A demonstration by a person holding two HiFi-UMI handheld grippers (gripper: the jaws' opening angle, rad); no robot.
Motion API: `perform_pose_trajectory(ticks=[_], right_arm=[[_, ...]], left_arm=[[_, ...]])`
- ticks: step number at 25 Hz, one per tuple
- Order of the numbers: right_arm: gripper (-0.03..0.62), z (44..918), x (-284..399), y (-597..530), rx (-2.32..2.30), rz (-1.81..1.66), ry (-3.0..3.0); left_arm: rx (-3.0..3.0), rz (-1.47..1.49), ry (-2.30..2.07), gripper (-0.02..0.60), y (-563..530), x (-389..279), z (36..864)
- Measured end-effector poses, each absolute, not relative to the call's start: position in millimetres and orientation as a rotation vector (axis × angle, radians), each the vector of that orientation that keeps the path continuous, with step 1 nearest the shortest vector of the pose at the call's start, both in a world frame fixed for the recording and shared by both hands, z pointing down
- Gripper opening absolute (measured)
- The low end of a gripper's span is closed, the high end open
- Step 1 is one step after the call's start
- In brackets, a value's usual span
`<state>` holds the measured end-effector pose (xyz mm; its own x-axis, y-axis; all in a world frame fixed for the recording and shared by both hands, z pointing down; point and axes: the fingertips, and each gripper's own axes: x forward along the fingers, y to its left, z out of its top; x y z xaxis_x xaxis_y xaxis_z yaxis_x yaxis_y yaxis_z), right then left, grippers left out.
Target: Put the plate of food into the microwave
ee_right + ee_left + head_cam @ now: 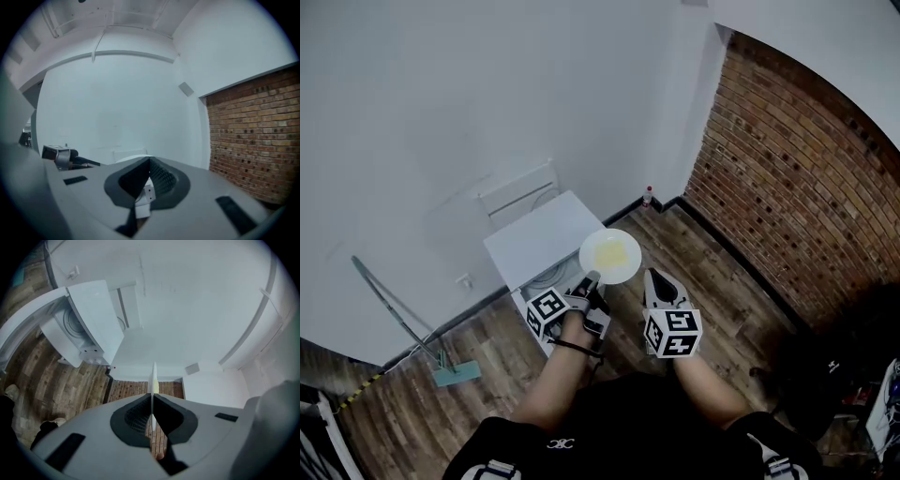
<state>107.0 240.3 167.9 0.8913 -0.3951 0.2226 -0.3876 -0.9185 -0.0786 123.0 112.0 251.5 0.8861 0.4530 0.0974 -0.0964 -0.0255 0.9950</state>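
Out front, the left hand-held gripper (592, 278) pinches the plate (627, 271) by its rim.

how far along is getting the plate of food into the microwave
Done: the plate of food is lifted, its rim pinched in the left gripper. In hand: it is held in the air near the white microwave. Left: setting it inside and letting go. The right gripper is shut and empty.

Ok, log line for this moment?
stage: carry | left gripper: shut on plate rim | right gripper: shut, empty | plate: yellow food on it, held up near microwave, not inside
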Motion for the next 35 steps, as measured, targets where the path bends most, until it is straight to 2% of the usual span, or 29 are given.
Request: perform_pose_trajectory(ticks=[17, 26, 35], right_arm=[[0.012, 195, 171, 93, -2.820, -0.450, 1.440], [0.012, 246, 213, 44, -2.653, -0.544, 1.912], [0.012, 331, 210, 32, -2.420, -0.716, 2.304]], left_arm=[[1.535, 0.021, -0.178, 0.010, -24, 100, 293], [1.510, -0.179, -0.397, 0.009, -18, 110, 328], [1.405, -0.303, -0.633, 0.010, 27, 80, 412]])
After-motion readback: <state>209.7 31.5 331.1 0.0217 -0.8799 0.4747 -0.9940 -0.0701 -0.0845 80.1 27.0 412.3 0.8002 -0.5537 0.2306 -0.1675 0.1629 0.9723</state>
